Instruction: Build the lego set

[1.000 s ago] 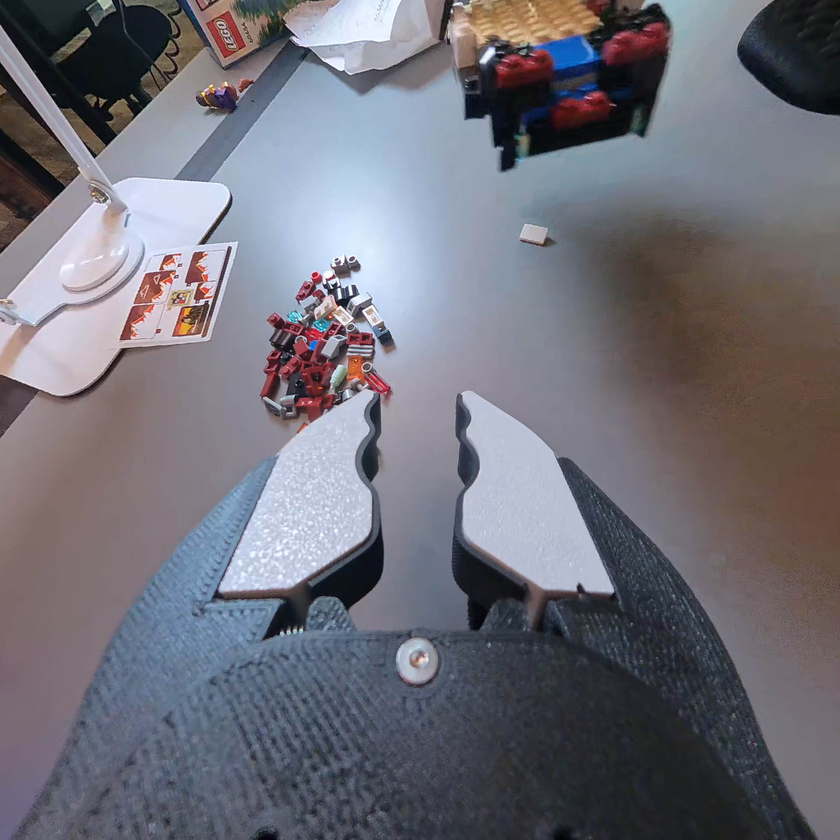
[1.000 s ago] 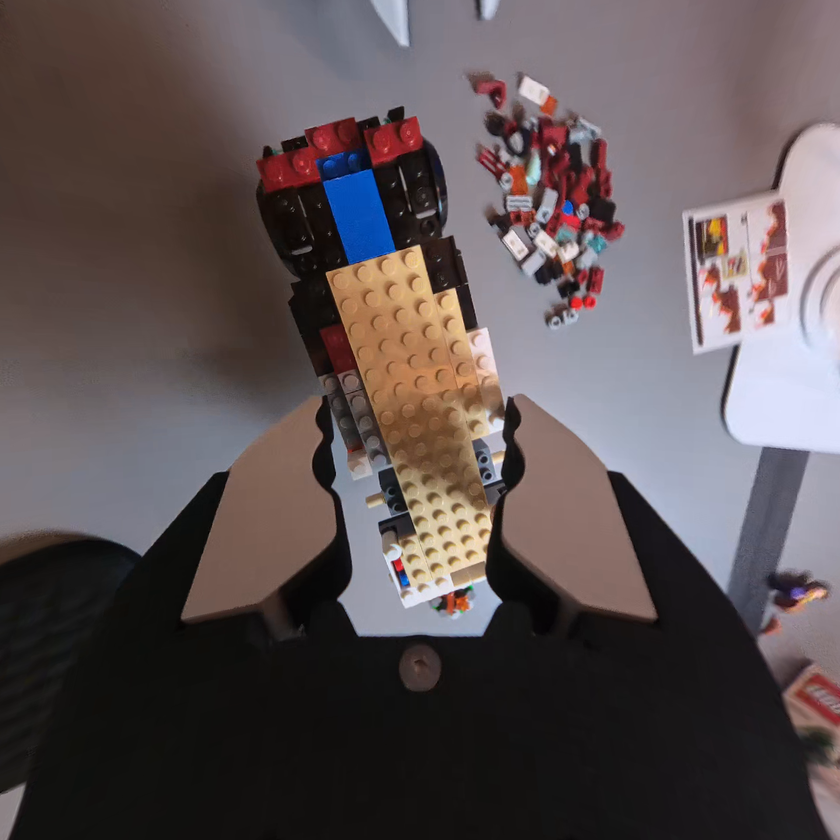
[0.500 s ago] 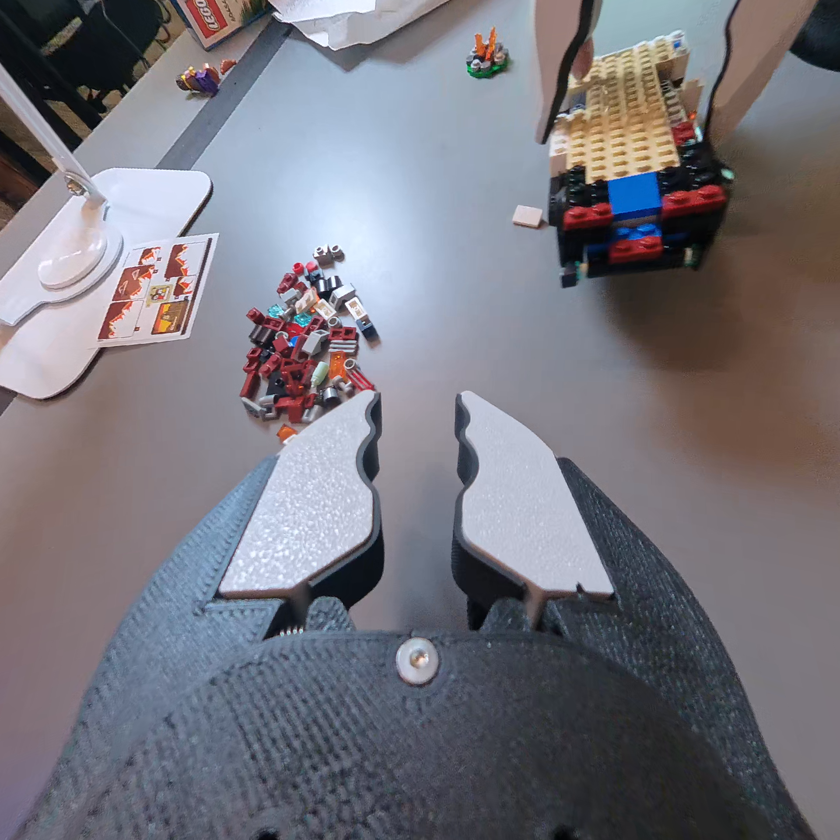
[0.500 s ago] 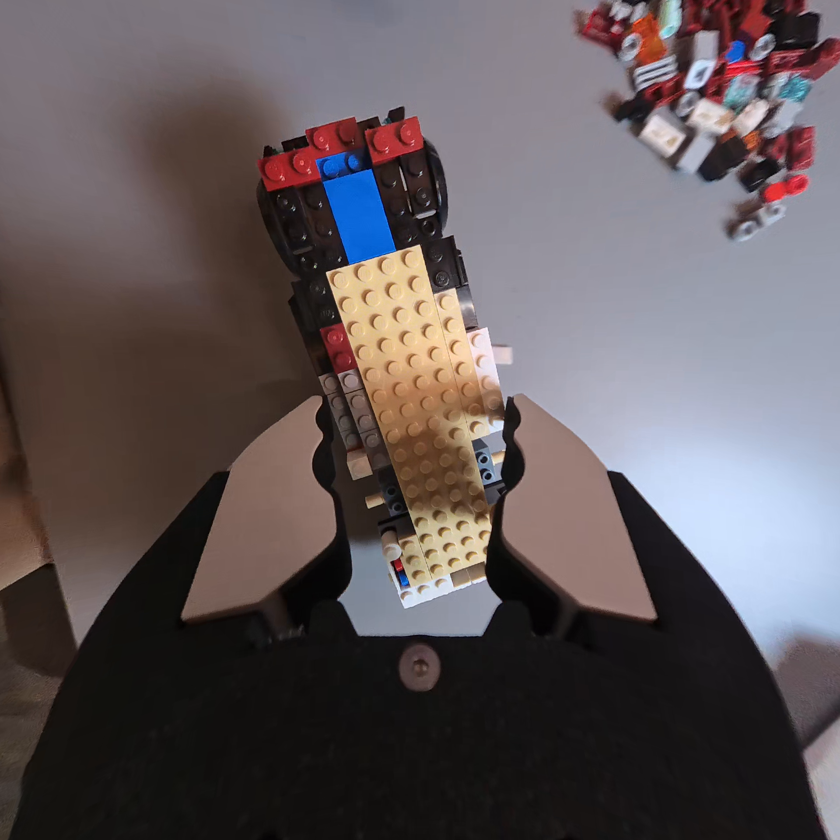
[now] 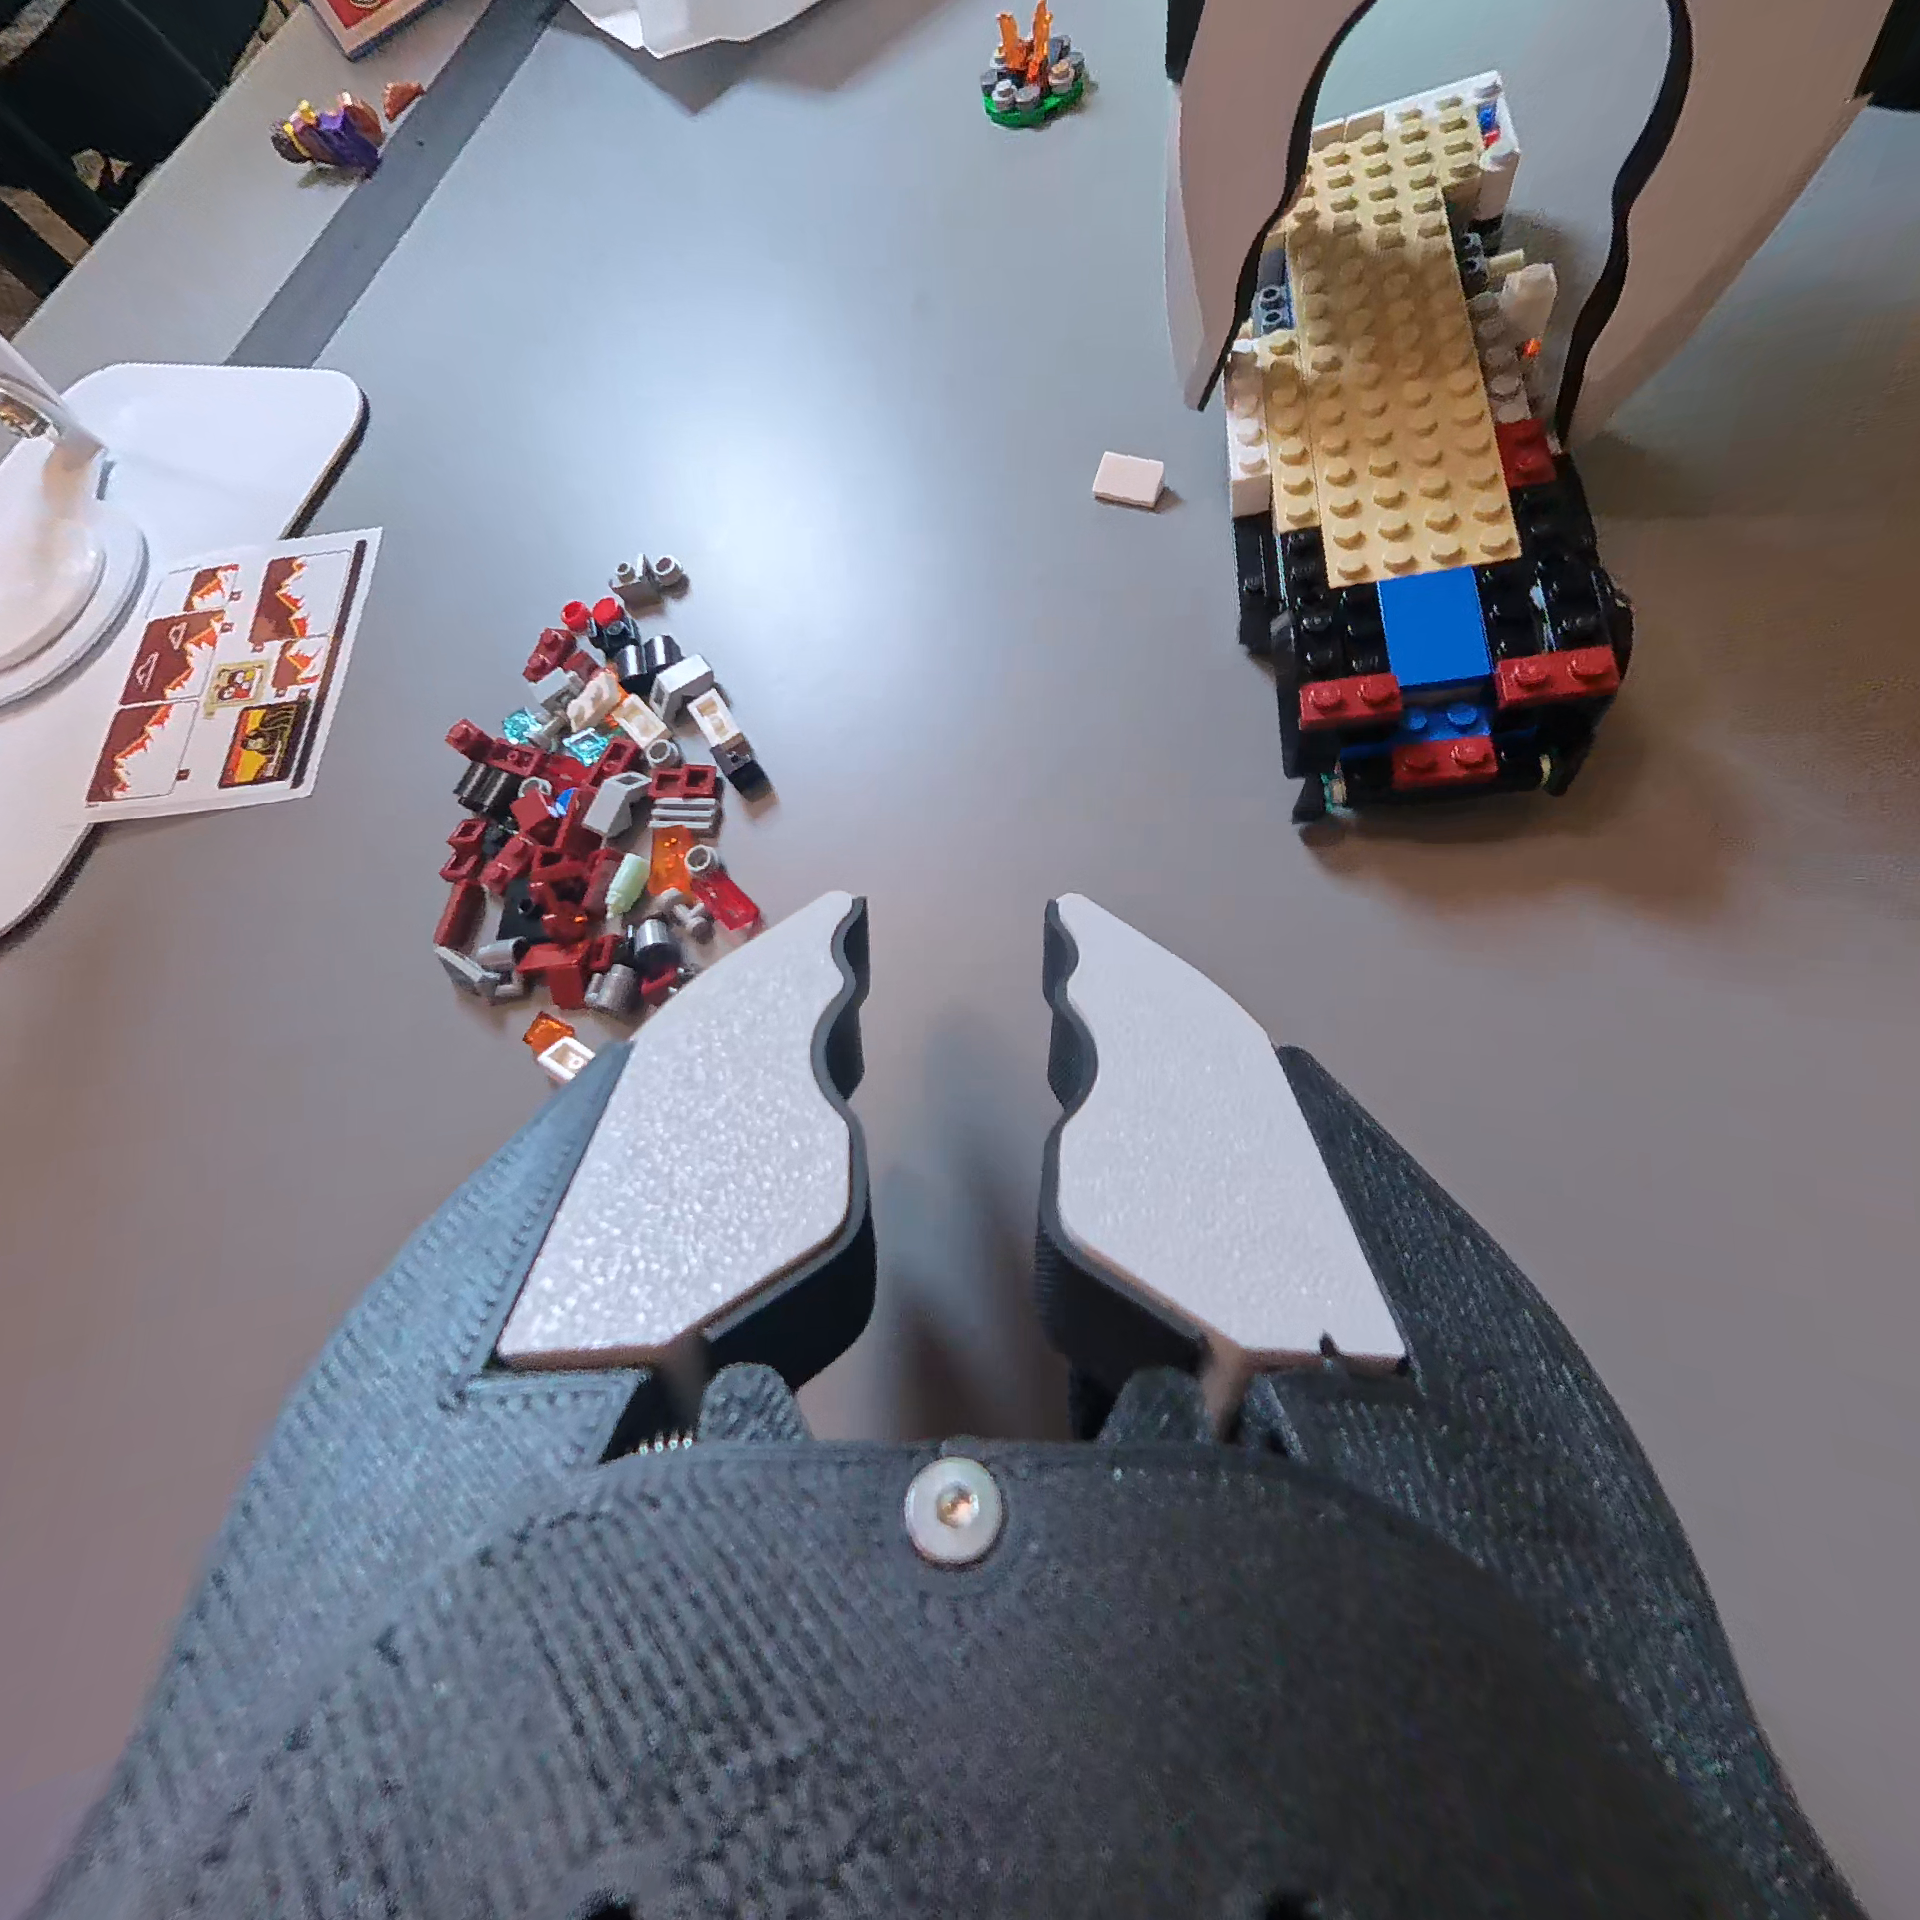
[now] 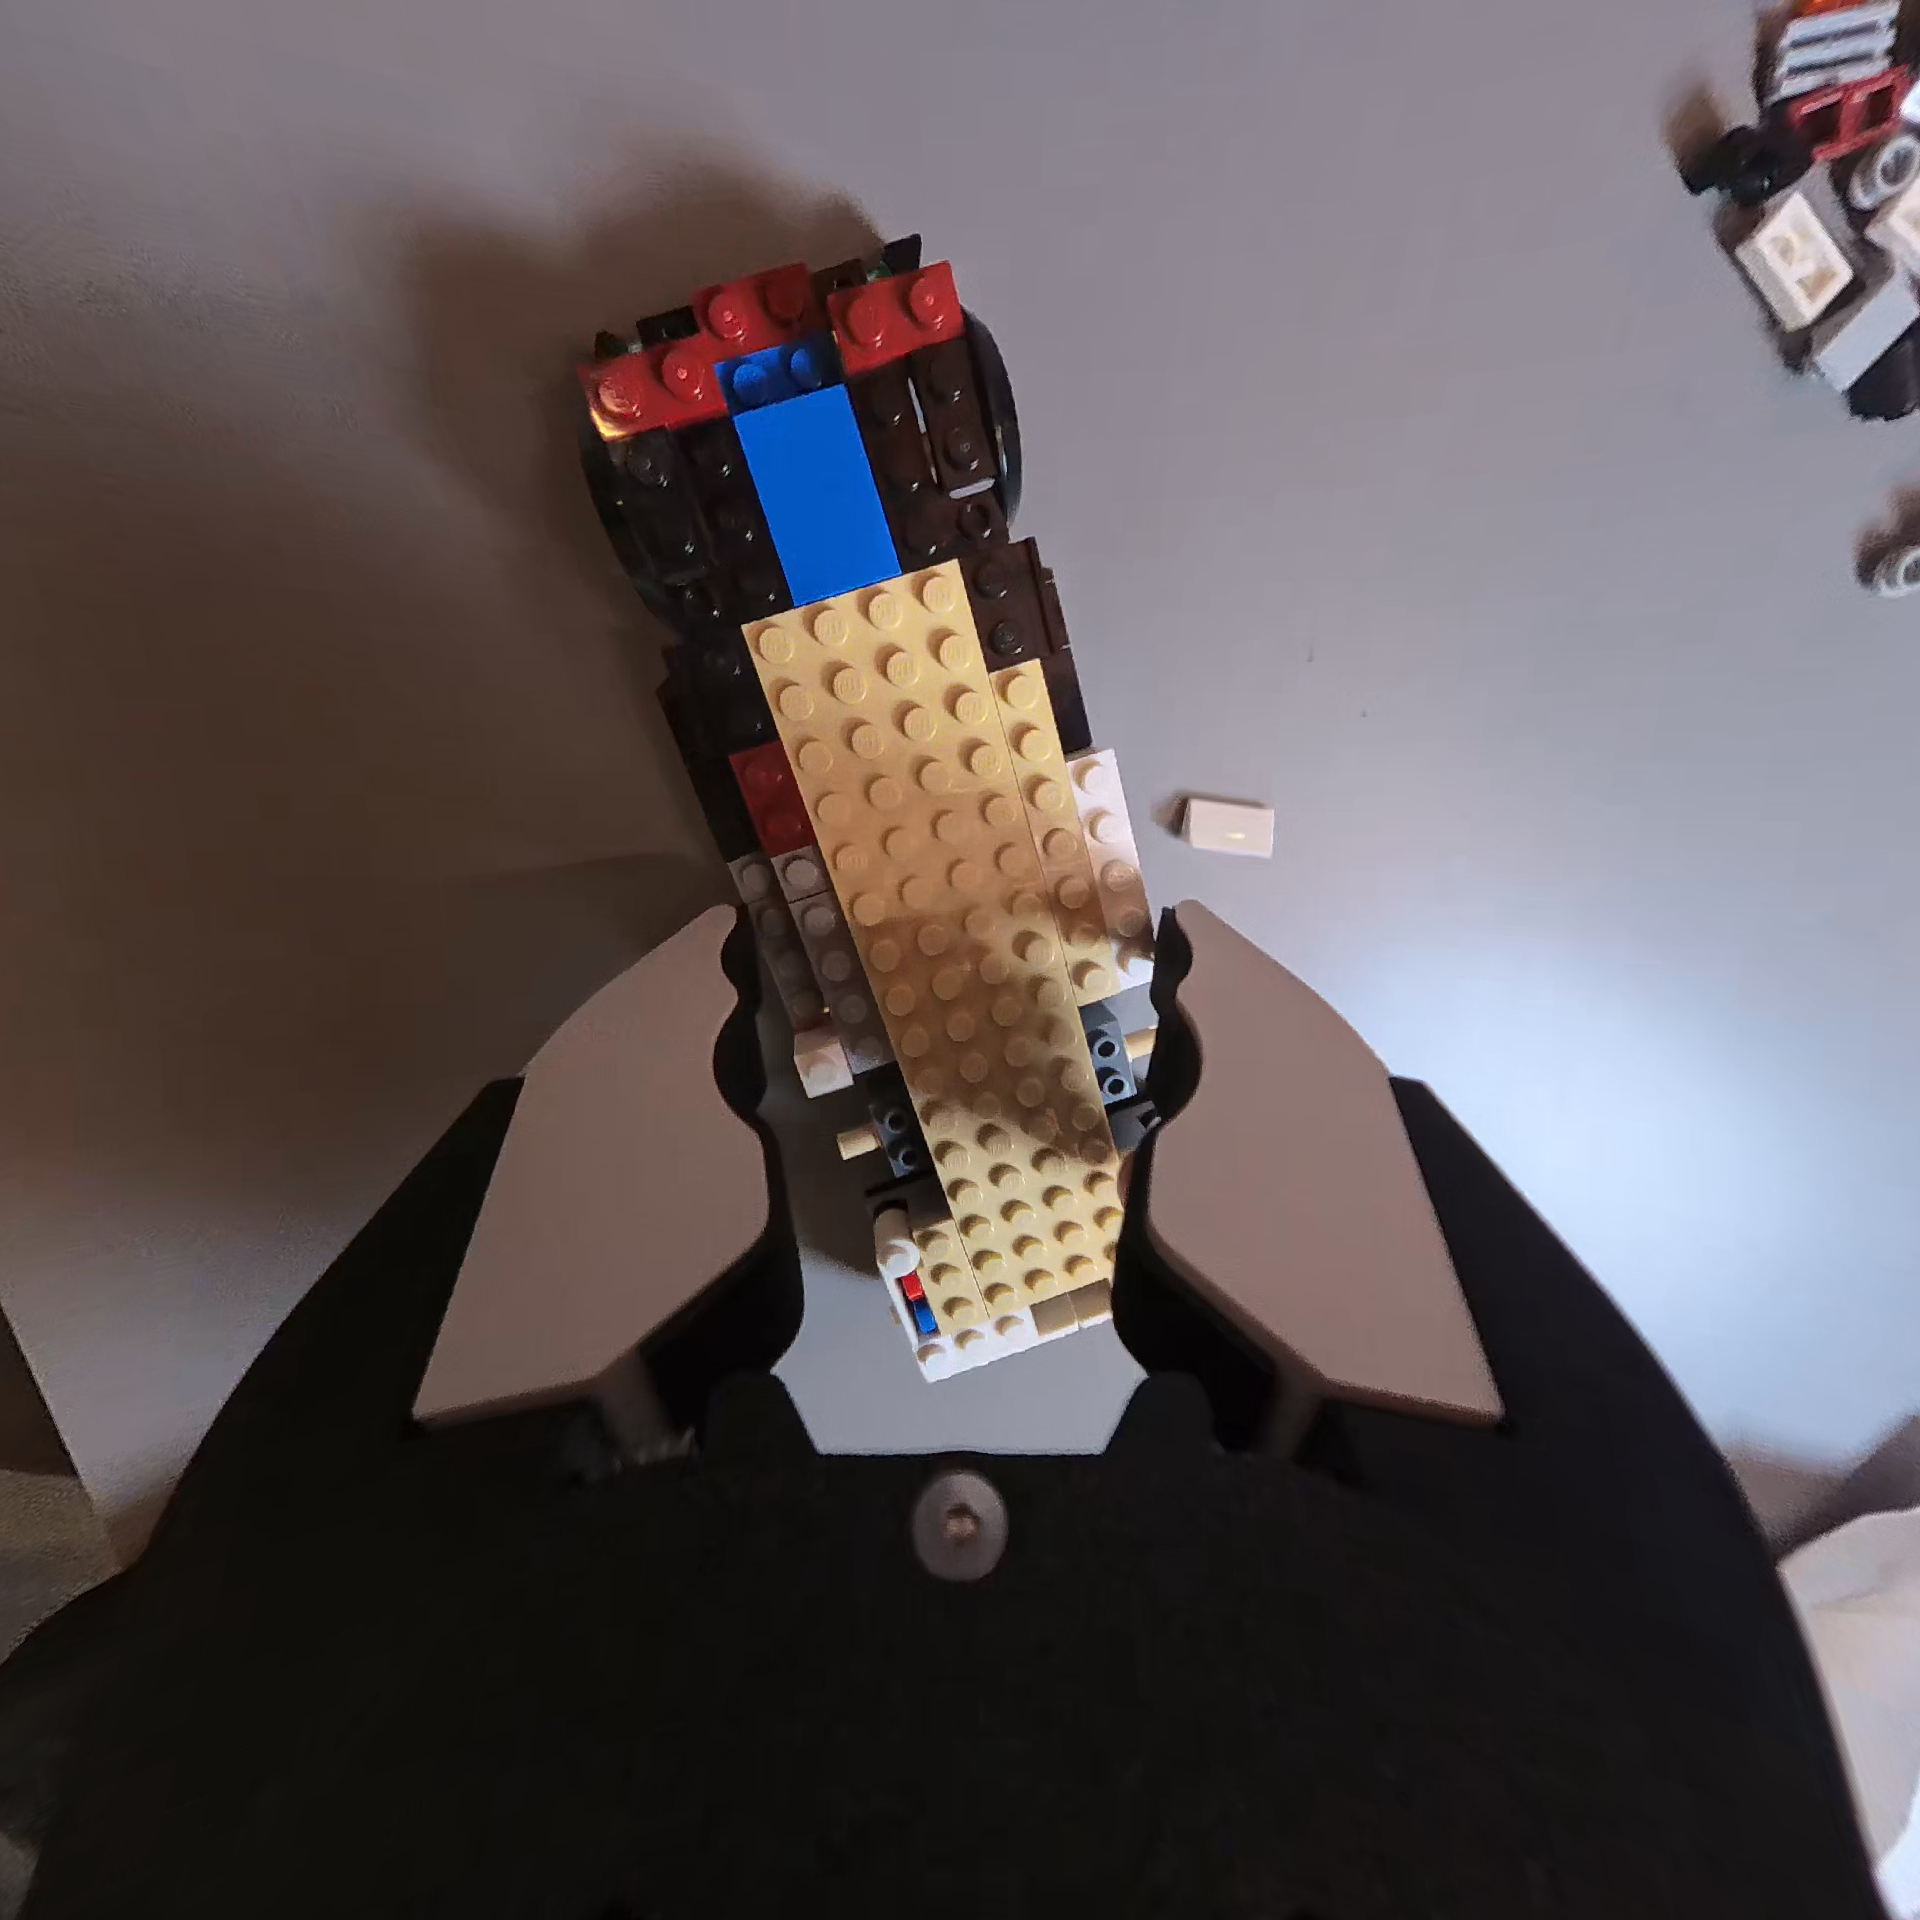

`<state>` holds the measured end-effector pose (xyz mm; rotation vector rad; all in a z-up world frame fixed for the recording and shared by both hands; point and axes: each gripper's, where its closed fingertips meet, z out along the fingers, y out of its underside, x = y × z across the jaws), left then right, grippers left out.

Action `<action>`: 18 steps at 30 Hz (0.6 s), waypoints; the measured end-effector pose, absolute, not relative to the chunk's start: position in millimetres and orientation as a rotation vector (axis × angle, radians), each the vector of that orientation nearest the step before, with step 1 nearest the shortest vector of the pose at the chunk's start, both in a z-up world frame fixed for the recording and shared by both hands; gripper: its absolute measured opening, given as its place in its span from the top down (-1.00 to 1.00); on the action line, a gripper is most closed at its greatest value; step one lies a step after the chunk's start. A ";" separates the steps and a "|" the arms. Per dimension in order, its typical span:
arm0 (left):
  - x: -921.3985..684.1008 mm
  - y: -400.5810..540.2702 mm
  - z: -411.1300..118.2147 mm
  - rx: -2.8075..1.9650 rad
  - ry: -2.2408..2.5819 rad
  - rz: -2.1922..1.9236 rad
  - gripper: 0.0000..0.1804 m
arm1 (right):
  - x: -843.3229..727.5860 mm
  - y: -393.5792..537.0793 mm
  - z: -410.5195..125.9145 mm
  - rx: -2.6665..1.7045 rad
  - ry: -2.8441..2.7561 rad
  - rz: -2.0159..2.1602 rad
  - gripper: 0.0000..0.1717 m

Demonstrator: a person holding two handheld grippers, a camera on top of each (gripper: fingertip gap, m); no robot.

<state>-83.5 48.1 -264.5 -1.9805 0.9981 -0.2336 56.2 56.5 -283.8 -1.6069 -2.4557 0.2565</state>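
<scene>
Grey table [image 5: 935,312] carries everything. Your right gripper [image 6: 956,925] clamps the tan-topped brick model [image 6: 935,831] at far right, both pads against its sides. Your left gripper [image 5: 954,914] hovers near, jaws part open, nothing between. Loose brick pile [image 5: 582,810] sits just left of it; small tan tile [image 5: 1127,480] beside the model.

Grey table [image 5: 831,416]. Left of centre, heap of loose small bricks [image 5: 592,810], mostly dark red, grey and black, a few orange and clear. Farther left, sticker sheet [image 5: 229,675] overlapping a white lamp base [image 5: 208,436]. Right of centre, one small tan tile [image 5: 1129,481], lying flat. Far centre, tiny campfire build [image 5: 1034,78]. Far left, purple figure [image 5: 327,130], a box corner [image 5: 364,16], white paper [image 5: 707,16].
</scene>
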 end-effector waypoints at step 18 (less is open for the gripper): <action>-92.5 48.2 -259.2 -1.970 0.978 -0.242 0.64 | 24.4 102.4 -289.0 -1.724 -2.492 0.383 0.74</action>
